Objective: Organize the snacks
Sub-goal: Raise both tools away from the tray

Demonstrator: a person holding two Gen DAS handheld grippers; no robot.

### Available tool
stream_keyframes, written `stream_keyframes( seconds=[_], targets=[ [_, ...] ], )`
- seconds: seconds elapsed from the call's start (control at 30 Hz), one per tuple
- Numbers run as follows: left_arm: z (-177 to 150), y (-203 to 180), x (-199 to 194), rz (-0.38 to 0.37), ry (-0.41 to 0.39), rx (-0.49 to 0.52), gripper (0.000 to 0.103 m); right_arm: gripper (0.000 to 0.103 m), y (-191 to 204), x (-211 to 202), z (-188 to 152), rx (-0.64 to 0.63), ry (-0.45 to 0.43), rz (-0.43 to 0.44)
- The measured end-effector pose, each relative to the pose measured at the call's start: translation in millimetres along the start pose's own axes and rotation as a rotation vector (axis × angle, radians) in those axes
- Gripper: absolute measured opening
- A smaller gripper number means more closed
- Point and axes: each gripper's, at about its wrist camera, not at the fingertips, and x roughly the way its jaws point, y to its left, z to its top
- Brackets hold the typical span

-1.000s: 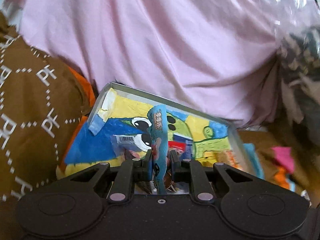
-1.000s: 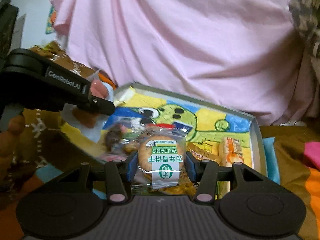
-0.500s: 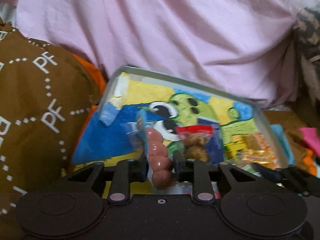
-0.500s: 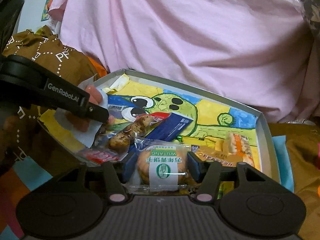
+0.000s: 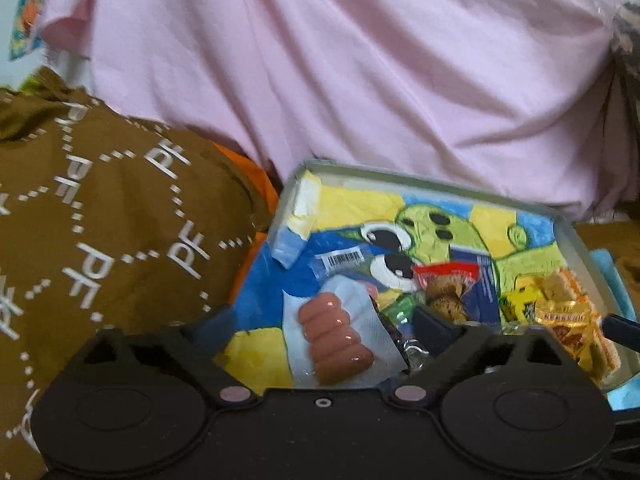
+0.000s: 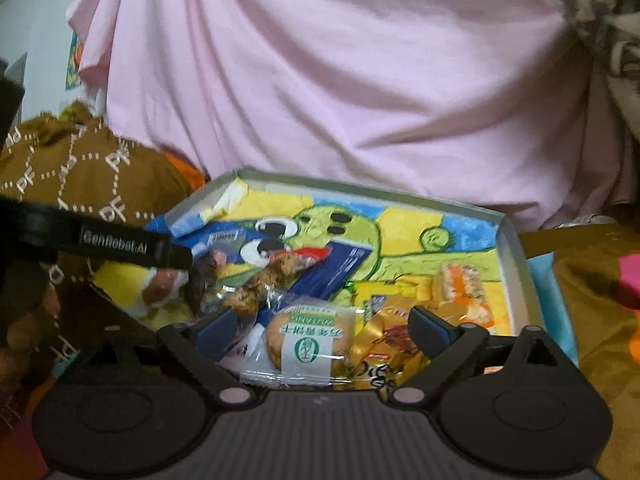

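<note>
Shallow grey-rimmed box [image 6: 516,248], lined with a crayon-bright cartoon drawing, holding crinkly wrapped snacks in a loose heap on brown patterned fabric [image 5: 100,240]. Left gripper [image 5: 324,332] opening wide, jaws clear of a glossy sausage pack [image 5: 336,336] lying between them. Right gripper [image 6: 324,324] likewise opening, pads off a round biscuit [image 6: 308,344] in clear film beside gold foil packets [image 6: 384,340]. Behind, pink cloth [image 6: 360,80] in soft folds.

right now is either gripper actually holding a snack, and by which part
Neither. Both grippers' jaws are opening: the sausage pack lies loose between the left gripper's pads, the round biscuit pack between the right gripper's.
</note>
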Motion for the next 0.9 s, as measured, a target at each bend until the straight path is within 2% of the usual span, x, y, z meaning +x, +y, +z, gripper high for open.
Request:
stream_keyframes(
  seconds=[0.1,0.33,0.5,0.73,0.9],
  targets=[
    [-2,0,-16,0.015,-0.044,-0.016,0.102,0.103,-3,-18,1,-0.003,-0.034,-0.021],
    [-4,2,-54,0.033,-0.071,-0.079,0.102,0.103,-15,-63,4,0.036,-0.074,-0.058],
    [-9,4,-91,0.052,-0.101,-0.086,0.102,0.103,-20,-99,6,0.092,-0.108,-0.091],
    [-18,0,-143,0.013,-0.125,-0.056,0.102,0.103,-12,-150,10,0.095,-0.123,-0.1],
    [-40,2,-178,-0.013,-0.113,-0.08,0.102,0.103,-3,-193,4,0.099,-0.116,-0.114]
  ],
)
